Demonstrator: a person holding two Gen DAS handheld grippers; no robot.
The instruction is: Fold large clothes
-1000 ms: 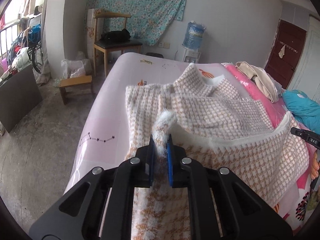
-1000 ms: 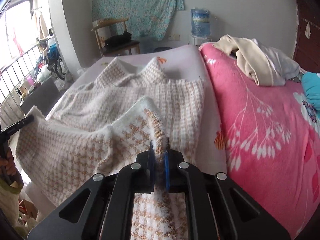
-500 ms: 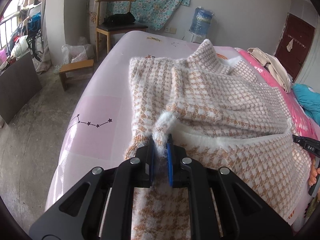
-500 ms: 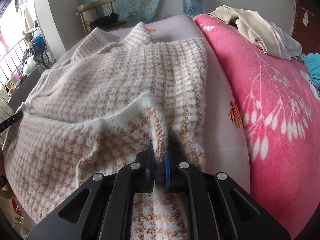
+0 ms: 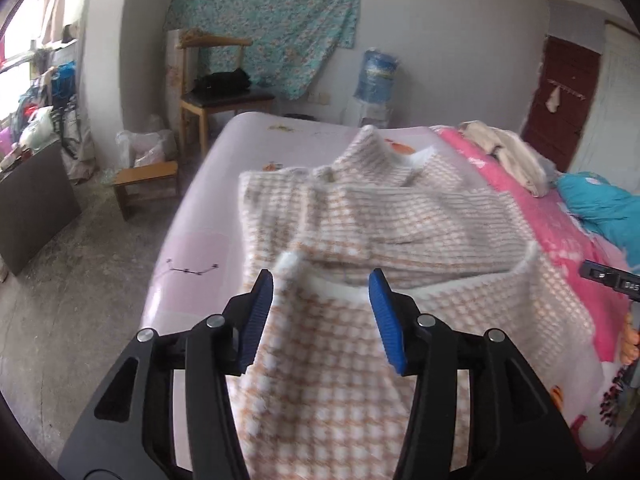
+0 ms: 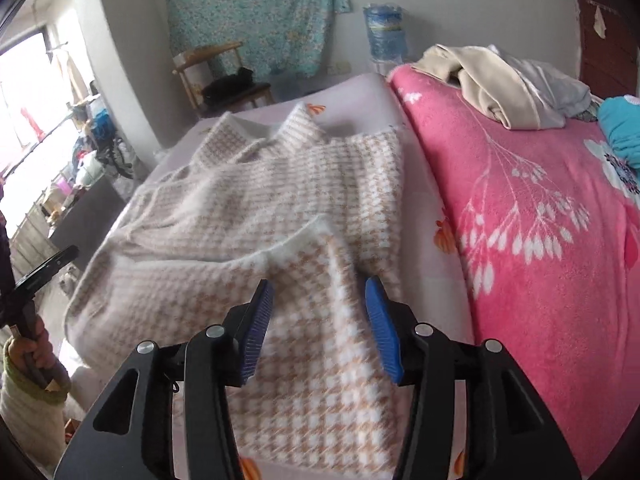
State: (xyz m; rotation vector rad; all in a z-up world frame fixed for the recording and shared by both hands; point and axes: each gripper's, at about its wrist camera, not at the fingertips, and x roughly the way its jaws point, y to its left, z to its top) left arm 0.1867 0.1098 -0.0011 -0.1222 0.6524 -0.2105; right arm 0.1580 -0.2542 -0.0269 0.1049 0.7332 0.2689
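A bedroom in daylight: grey walls with a turquoise floral cloth pinned to the far wall, a wooden chair below it and a water dispenser to its right. A dark red door stands far right. A low wooden stool sits on the bare concrete floor; a bright window lights the left side.

Your left gripper has just been opening; its blue pads stand apart, clear of the houndstooth sweater. The folded hem lies between them, loose, on the pale pink bed.
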